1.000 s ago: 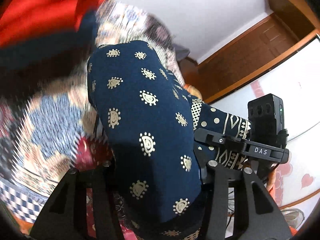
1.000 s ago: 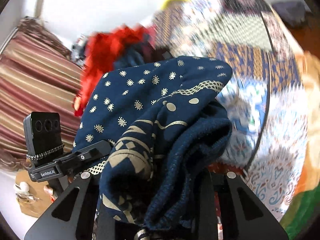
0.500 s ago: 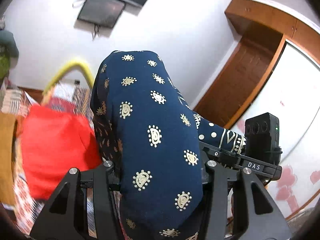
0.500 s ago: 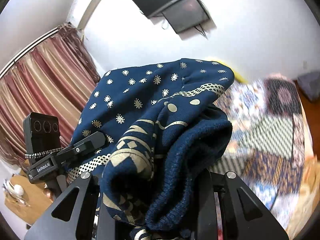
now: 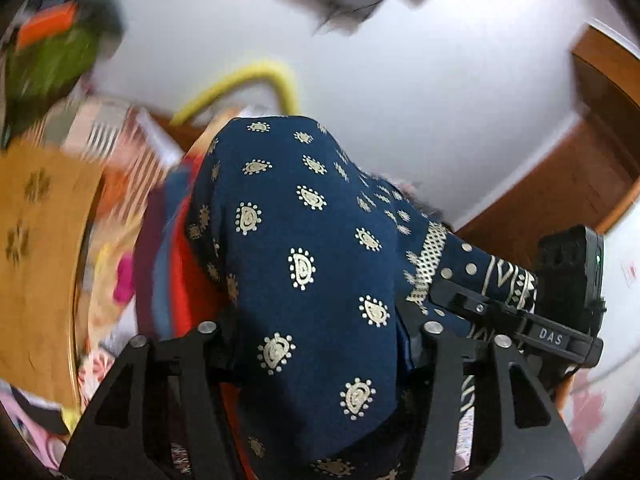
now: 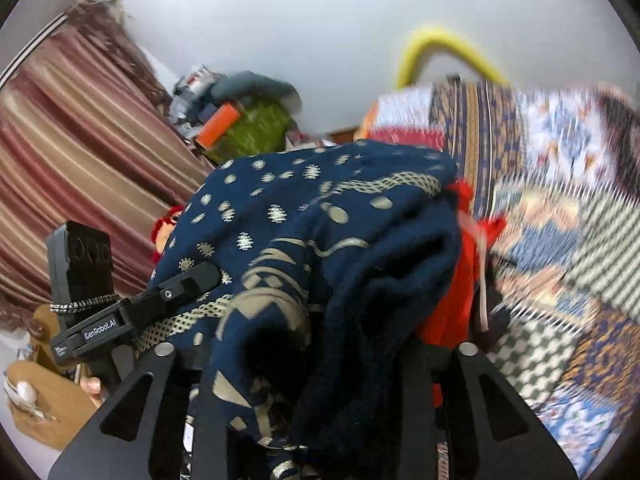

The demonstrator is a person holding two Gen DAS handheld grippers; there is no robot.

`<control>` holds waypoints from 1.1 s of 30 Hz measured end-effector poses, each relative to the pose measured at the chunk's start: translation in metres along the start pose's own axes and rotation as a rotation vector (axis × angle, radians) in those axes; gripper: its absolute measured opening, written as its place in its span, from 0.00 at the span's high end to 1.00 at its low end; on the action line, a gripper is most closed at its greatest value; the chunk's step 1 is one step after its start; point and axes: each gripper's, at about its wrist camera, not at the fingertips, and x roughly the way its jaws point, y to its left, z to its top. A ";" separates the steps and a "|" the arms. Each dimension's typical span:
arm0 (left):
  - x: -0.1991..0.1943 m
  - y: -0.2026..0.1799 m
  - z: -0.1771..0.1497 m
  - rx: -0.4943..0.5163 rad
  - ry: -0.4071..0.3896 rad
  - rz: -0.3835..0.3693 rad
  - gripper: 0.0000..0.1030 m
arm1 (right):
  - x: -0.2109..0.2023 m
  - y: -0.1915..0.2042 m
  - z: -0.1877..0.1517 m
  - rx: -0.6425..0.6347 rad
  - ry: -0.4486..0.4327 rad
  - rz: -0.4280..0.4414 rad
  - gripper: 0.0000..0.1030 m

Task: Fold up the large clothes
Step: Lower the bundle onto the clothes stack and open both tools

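Navy printed garment (image 5: 320, 264) is bulging between both grippers: left gripper (image 5: 316, 344) and right gripper (image 6: 316, 364) are each opening, cloth still filling the jaws (fingertips hidden); patterned bedspread (image 6: 560, 208) is lying beyond.

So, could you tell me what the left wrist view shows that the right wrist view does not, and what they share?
Only the left wrist view shows the wooden door frame and the mustard cloth at its left edge.

Only the right wrist view shows the striped curtain and the patterned bedspread.

Both show the navy printed garment bunched between the fingers of each gripper, the left gripper and the right gripper, whose jaws are opening, plus the yellow hoop, red cloth and white wall.
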 end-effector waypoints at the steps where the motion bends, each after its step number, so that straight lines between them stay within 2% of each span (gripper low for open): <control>1: 0.007 0.007 -0.004 -0.006 0.009 0.001 0.33 | 0.001 -0.008 -0.002 0.016 0.001 0.014 0.65; 2: 0.012 0.018 -0.009 -0.004 0.017 -0.003 0.30 | 0.001 -0.012 -0.004 0.027 0.006 0.029 0.61; 4: 0.014 0.025 -0.014 -0.001 0.003 -0.012 0.21 | -0.003 -0.013 -0.008 0.032 0.018 0.044 0.60; 7: 0.010 0.021 -0.021 0.024 0.000 0.003 0.17 | -0.018 0.008 -0.014 -0.022 0.017 -0.035 0.57; 10: 0.008 0.009 -0.019 0.055 -0.003 0.076 0.16 | -0.035 0.019 -0.018 -0.071 -0.009 -0.122 0.54; 14: -0.014 -0.010 -0.021 0.078 -0.024 0.199 0.16 | -0.070 0.034 -0.027 -0.120 -0.067 -0.240 0.54; 17: -0.039 -0.025 -0.027 0.122 -0.055 0.296 0.16 | -0.087 0.041 -0.029 -0.151 -0.115 -0.286 0.54; 23: -0.110 -0.072 -0.051 0.209 -0.181 0.358 0.16 | -0.136 0.067 -0.044 -0.192 -0.225 -0.268 0.54; 27: -0.170 -0.116 -0.080 0.264 -0.313 0.353 0.16 | -0.174 0.101 -0.065 -0.268 -0.329 -0.249 0.54; 33: -0.250 -0.174 -0.132 0.346 -0.494 0.301 0.16 | -0.229 0.144 -0.119 -0.389 -0.494 -0.191 0.54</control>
